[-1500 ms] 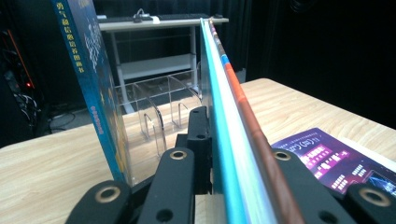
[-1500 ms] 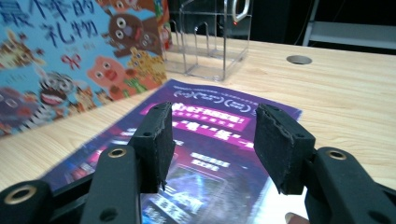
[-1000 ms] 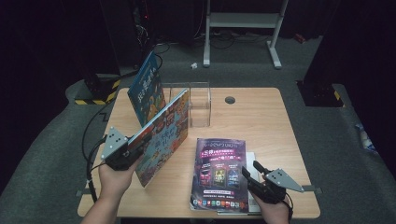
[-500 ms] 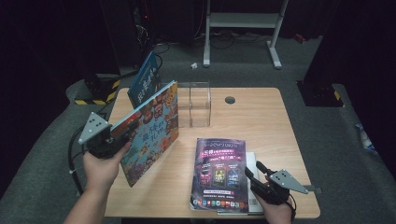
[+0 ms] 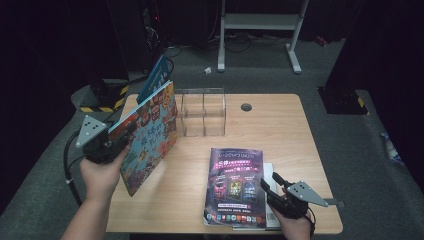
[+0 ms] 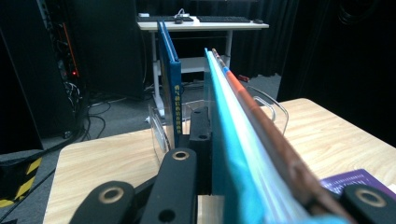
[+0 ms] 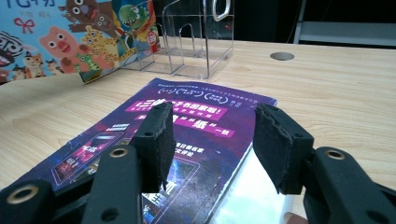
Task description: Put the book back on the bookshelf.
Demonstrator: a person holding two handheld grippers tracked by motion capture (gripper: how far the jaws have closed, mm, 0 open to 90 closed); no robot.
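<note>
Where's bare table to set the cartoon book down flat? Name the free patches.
Widest bare wood: the right part of the wooden table, from the clear acrylic organizer and purple magazine to the right edge. A smaller patch lies between the colourful cartoon picture book in the left claw and the magazine. The back-left corner is crowded.

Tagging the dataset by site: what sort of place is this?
Probably a lab or recording studio: a lone wooden table on grey carpet, black curtains all round, a desk with keyboards behind, and an equipment rack with cables.
</note>
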